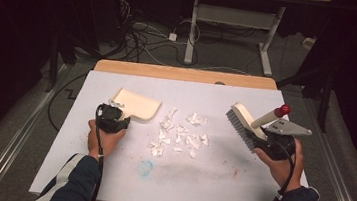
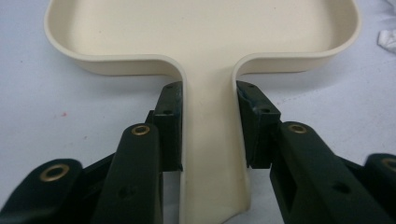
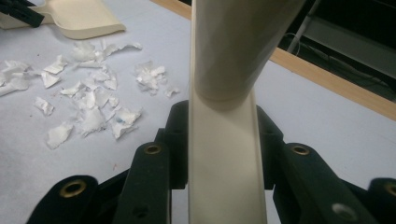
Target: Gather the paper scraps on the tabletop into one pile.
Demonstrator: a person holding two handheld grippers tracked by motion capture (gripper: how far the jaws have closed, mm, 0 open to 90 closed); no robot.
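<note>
- My left hand-held gripper [image 1: 120,118] is clamped on the flat handle of the cream dustpan [image 1: 137,104]; in the left gripper view the two black jaws press against either side of that handle [image 2: 212,140].
- The dustpan lies on the white worktop [image 1: 219,175] at its left-centre, its tray pointing away from me and toward the right.
- My left hand [image 1: 103,140] rests on the worktop just behind the gripper, dark sleeve with white stripes trailing back.
- My right hand-held gripper [image 1: 262,139] is closed on the cream handle of the brush [image 1: 242,121]; the right gripper view shows the jaws tight on both sides of the handle [image 3: 226,158].
- The brush is lifted over the right side of the worktop, tilted, its grey bristles facing left and down, a red knob [image 1: 282,110] at the handle's far end.
- My right hand [image 1: 284,164] holds this gripper from below, with the grey plate on top.
- Torn white paper scraps [image 1: 180,133] are scattered at the worktop's centre, between dustpan and brush, near the dustpan's open edge.
- A faint blue smudge [image 1: 145,167] marks the worktop nearer to me.
</note>
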